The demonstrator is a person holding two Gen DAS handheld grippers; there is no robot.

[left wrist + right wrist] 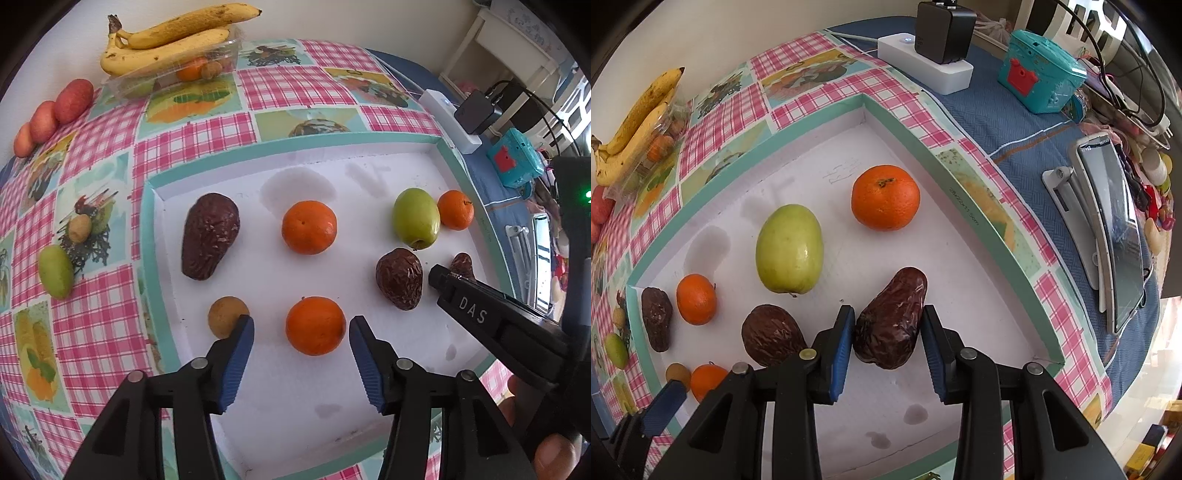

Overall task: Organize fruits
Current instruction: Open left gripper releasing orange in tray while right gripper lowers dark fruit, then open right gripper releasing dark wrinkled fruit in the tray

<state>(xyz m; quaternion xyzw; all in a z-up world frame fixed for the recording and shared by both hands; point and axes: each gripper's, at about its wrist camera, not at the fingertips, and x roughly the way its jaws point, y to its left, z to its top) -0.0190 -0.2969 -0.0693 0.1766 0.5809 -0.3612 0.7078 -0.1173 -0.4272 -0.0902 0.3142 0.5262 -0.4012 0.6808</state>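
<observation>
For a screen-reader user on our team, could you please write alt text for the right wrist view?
The right hand-held gripper straddles a wrinkled dark brown fruit inside a shallow white tray, blue pads close on either side. Behind it lie a green fruit, two oranges and two more brown fruits; bananas rest far left on the checked tablecloth.

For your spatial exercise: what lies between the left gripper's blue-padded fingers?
A round orange tangerine sits in the gap, untouched, on the white tray floor, in the left wrist view.
</observation>
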